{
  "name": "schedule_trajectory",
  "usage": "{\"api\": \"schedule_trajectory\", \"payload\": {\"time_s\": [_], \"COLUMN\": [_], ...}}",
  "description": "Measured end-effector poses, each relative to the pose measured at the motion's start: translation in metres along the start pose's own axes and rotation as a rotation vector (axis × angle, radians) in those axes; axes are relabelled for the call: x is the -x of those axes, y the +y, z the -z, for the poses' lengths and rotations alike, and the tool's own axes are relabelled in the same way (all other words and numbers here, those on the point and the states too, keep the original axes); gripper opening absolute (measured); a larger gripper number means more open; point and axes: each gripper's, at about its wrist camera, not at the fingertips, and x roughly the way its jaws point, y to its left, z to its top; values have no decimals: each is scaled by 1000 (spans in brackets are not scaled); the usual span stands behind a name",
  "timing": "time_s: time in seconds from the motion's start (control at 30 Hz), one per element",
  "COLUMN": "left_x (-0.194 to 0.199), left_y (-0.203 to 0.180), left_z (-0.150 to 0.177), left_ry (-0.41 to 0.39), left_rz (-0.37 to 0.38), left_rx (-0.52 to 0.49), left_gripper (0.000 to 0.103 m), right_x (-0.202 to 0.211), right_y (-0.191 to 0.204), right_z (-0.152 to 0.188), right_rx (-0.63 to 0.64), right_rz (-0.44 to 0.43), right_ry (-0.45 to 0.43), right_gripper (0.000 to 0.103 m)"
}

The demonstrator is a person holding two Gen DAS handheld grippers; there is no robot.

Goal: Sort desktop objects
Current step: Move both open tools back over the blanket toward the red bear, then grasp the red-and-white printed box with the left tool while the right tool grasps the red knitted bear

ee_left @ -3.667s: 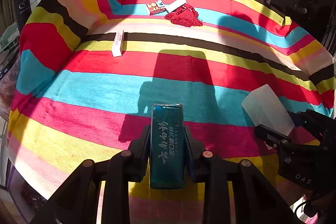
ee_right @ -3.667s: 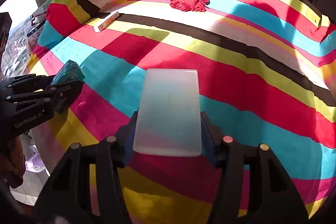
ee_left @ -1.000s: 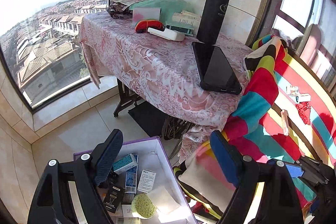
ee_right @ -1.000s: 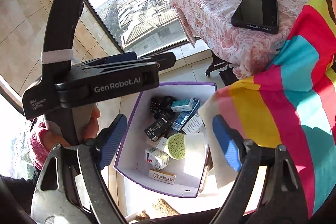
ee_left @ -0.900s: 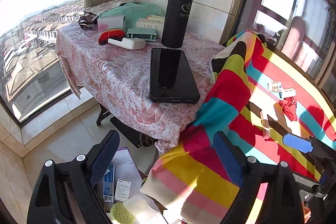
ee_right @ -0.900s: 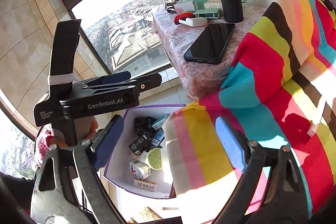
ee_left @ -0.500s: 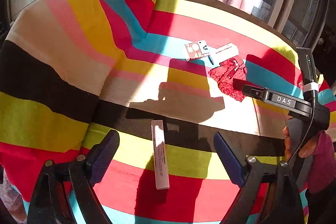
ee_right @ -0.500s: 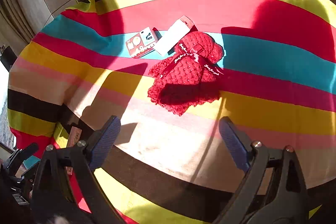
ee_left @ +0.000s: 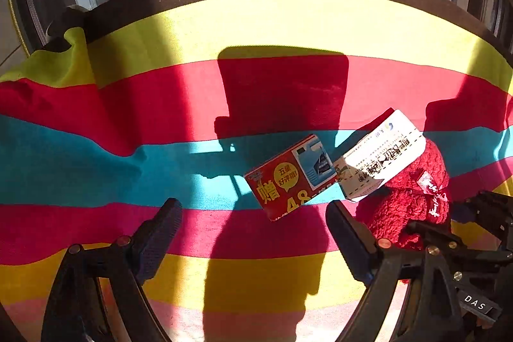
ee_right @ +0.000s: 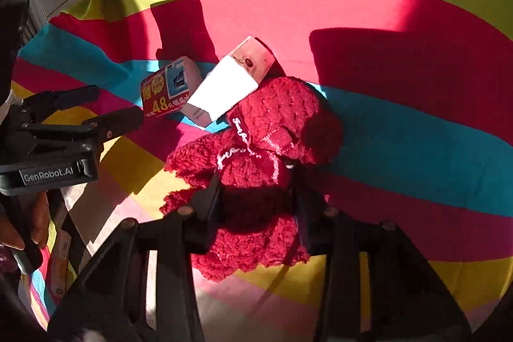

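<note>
Striped cloth (ee_right: 400, 31) in harsh sunlight covers the counter, and on it the red knitted item (ee_right: 266, 149) lies at the centre of the right wrist view, with the right gripper (ee_right: 256, 197) closing its fingers on the near part of the knit, where half a second ago they stood wide above it. At its 11 o'clock a white packet (ee_right: 227, 85) touches it, and a red box (ee_left: 288, 178) lies farther out toward 10 o'clock. With the last pair apparently dropped in the floor box a second ago, the left gripper (ee_left: 253, 233) has swung back, fingers spread and empty just short of the red box, likely its next pick
</note>
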Motion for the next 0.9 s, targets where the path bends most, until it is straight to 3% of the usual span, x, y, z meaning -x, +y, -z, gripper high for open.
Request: {"api": "schedule_trajectory", "payload": {"time_s": [0.1,0.2,0.3,0.37,0.4,0.43,0.57,0.6,0.7,0.77,0.9], "left_x": [-11,-27,-31,-33,-33,-33,-27,-24,-11,-1,24], "left_y": [-17,-39,-49,-46,-43,-38,-31,-29,-26,-25,-25], "left_z": [-5,-2,3,4,4,5,23,29,51,68,100], "left_ry": [26,73,16,9,20,34,7,3,3,9,25], "left_rz": [23,-39,-95,-68,-35,24,0,0,-13,-25,14], "left_rx": [-126,-310,-435,-423,-403,-361,-299,-285,-268,-249,-180], "left_gripper": [92,92,94,89,82,67,66,66,66,66,66], "right_x": [11,15,18,19,19,19,16,15,17,25,53], "right_y": [-8,-23,-27,-25,-24,-21,-3,2,15,16,21], "right_z": [10,15,16,16,16,15,13,15,22,28,50], "right_rx": [12,-33,-40,-41,-43,-45,-12,9,60,54,60], "right_rz": [-20,-75,-96,-97,-96,-92,-59,-24,92,95,95], "right_ry": [-2,2,2,1,2,3,9,6,-4,-11,-17], "right_gripper": [40,40,42,48,51,57,81,82,70,48,38]}}
